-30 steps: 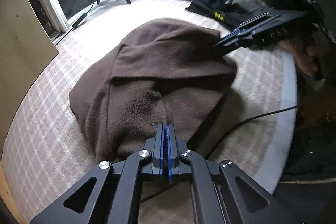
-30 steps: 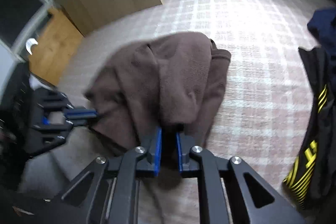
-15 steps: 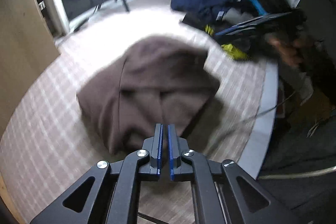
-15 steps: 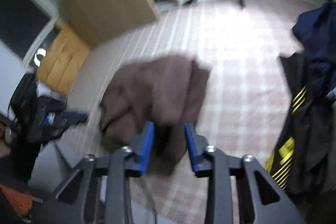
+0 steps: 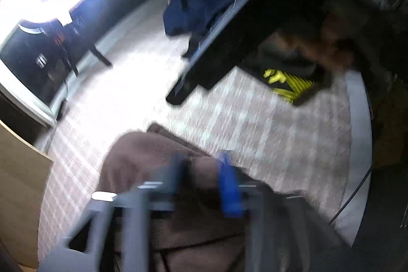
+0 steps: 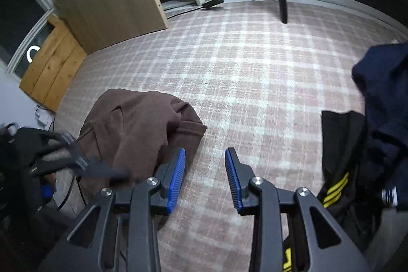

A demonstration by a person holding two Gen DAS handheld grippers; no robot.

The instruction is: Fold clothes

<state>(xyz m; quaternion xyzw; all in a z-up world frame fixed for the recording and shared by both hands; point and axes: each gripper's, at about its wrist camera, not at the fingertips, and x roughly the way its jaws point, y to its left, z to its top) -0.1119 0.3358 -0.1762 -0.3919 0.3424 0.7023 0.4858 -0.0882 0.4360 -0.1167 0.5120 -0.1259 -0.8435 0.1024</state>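
Brown fleece [image 6: 142, 129] lies bunched on the plaid rug [image 6: 255, 73], just left of the right gripper [image 6: 205, 177], whose blue pads are spread wide over bare rug. The left gripper [image 5: 204, 180], blurred, has its jaws parted above the fleece [image 5: 153, 157]. A black garment with yellow stripes [image 6: 341, 157] and a navy garment [image 6: 382, 98] sit to the right.

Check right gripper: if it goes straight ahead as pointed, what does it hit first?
Probably bare plaid carpet. The open right gripper points between the brown fleece and the black yellow-striped garment; depth is unclear.
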